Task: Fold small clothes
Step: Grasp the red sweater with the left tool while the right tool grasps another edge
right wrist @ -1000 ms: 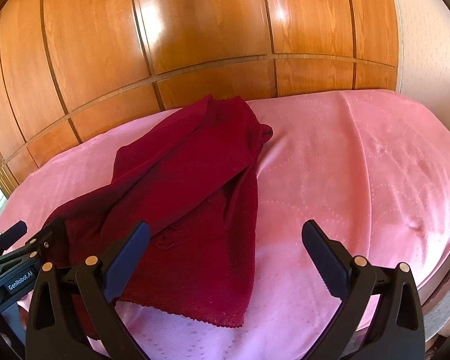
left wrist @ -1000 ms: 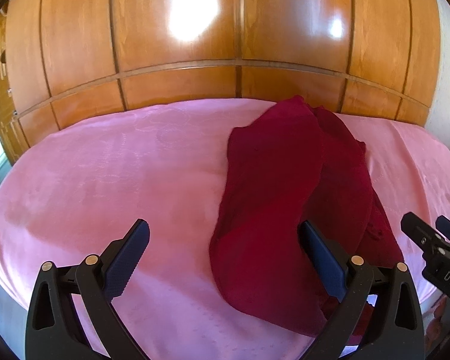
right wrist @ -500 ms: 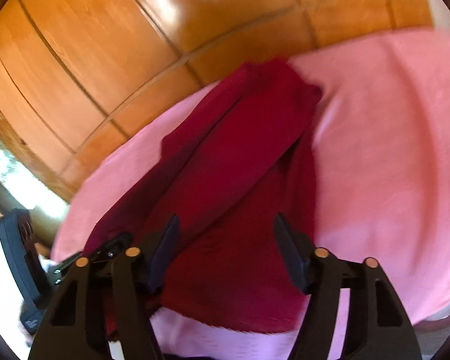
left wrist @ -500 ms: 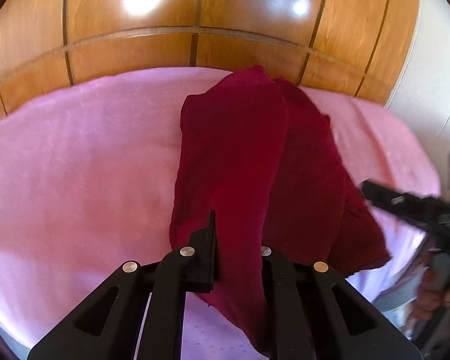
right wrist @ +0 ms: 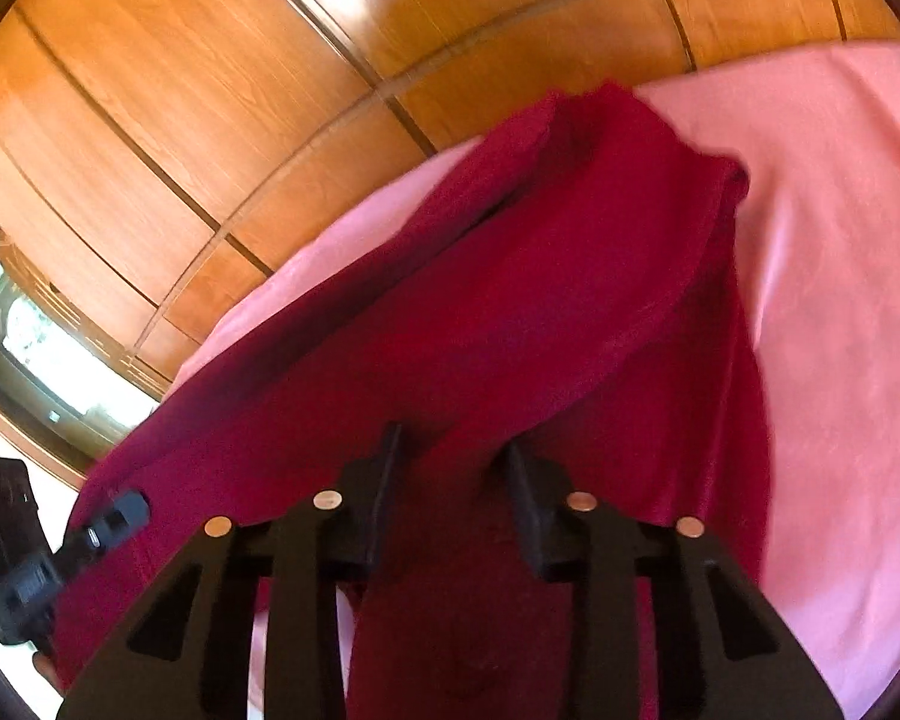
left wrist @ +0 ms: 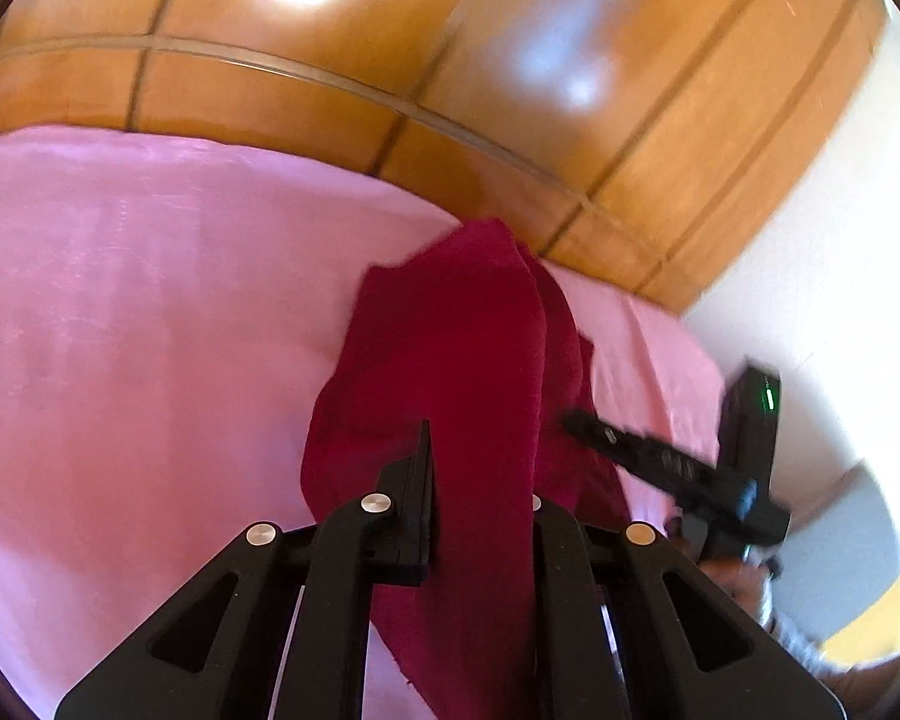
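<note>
A dark red garment [left wrist: 450,330] lies lengthwise on the pink bed cover [left wrist: 150,330]. My left gripper [left wrist: 480,480] is shut on its near edge, and the cloth drapes over the right finger and hides it. In the right wrist view the same garment [right wrist: 510,300] fills the middle. My right gripper [right wrist: 453,468] has its jaws closing, with a bunch of the red cloth between the fingers and a gap still showing. Each gripper appears in the other's view: the right gripper [left wrist: 588,429] at the garment's right edge, the left gripper [right wrist: 129,507] at its left corner.
Glossy wooden panels [left wrist: 330,90] stand directly behind the bed. A white wall [left wrist: 840,210] is to the right, and a bright window area [right wrist: 42,348] to the far left. A hand [left wrist: 732,576] holds the right gripper. Bare pink cover [right wrist: 840,240] stretches to the right of the garment.
Both grippers came in over the garment from wide open. The left one shut on the near edge and raised it slightly. The right one's jaws narrowed around the cloth. Both views tilted.
</note>
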{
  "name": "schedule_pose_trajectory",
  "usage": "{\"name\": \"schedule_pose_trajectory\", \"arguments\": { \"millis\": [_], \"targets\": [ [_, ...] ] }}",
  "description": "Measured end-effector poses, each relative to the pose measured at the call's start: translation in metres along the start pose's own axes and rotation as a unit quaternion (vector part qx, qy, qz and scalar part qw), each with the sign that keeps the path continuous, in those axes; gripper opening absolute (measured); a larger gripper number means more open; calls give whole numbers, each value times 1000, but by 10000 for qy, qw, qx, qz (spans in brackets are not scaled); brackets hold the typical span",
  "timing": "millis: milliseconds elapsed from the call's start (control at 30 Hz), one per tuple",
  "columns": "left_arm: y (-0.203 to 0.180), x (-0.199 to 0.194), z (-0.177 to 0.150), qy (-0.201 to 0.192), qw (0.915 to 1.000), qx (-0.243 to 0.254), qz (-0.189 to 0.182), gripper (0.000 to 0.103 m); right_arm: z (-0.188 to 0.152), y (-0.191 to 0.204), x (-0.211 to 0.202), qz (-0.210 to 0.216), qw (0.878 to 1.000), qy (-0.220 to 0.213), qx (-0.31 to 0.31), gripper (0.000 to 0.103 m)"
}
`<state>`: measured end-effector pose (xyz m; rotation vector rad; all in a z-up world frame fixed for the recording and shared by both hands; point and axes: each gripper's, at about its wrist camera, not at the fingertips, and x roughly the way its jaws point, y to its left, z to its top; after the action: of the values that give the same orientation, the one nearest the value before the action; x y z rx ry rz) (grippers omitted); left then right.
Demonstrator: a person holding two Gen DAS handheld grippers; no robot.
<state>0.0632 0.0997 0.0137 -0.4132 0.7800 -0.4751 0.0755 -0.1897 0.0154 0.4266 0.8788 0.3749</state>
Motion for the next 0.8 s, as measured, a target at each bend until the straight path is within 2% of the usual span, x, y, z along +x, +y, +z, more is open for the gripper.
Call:
{"name": "schedule_pose_trajectory", "arguments": {
  "millis": [33, 67, 100, 167, 200, 267, 300, 333, 367, 400, 433, 467, 500, 533, 567, 633, 733, 800],
  "targets": [
    [5, -3, 6, -80, 9999, -78, 10, 7, 3, -1, -2, -41, 9999, -22, -101, 16],
    [12, -7, 13, -171, 9997, -165, 63, 7, 4, -2, -5, -155, 9996, -43, -220, 2],
    [20, -10, 21, -238, 9992, -314, 74, 7, 7, -6, -9, -311, 9990, -79, -312, 0],
    [27, -15, 33, -294, 9990, -338, 63, 7, 10, -16, -17, -330, 9992, -79, -211, 0],
    [24, -16, 37, -324, 9990, -225, 197, 7, 12, -26, -21, -155, 9999, 0, -15, 0],
    [20, -14, 39, -239, 9994, -151, 179, 7, 13, -35, -28, 182, 9994, 47, 286, 7],
    [16, -11, 38, -182, 9996, -76, 211, 7, 9, -35, -32, 369, 9987, 89, 329, 11],
    [14, -8, 38, -141, 9996, -6, 231, 7, 5, -32, -34, 644, 9969, 179, 411, 26],
    [13, -6, 38, -118, 9997, 19, 226, 7, 1, -31, -35, 931, 9937, 265, 570, 59],
    [13, -5, 38, -93, 9998, -28, 168, 7, -4, -28, -33, 1276, 9882, 352, 771, 74],
    [14, -8, 38, -95, 9999, -71, 119, 7, -9, -21, -29, 1635, 9813, 459, 905, 79],
    [12, -7, 37, -104, 9999, -89, 82, 7, -12, -13, -22, 1949, 9741, 610, 975, 79],
    [13, -11, 36, -105, 9999, -106, 15, 7, -18, -3, -11, 2365, 9619, 791, 1120, 79],
    [13, -14, 34, -94, 9998, -157, -90, 7, -21, 3, -1, 2574, 9534, 911, 1282, 81],
    [14, -16, 33, -79, 9997, -184, -153, 7, -26, 9, 13, 2713, 9447, 1088, 1487, 91],
    [9, -20, 29, -52, 9995, -169, -267, 7, -22, 18, 40, 2686, 9413, 1165, 1681, 95],
    [4, -23, 26, 3, 9987, -170, -478, 7, -12, 22, 71, 2846, 9292, 1215, 2023, 93],
    [3, -24, 23, 52, 9981, -161, -590, 7, -4, 27, 75, 2828, 9333, 1209, 1855, 47]
  ]
}}
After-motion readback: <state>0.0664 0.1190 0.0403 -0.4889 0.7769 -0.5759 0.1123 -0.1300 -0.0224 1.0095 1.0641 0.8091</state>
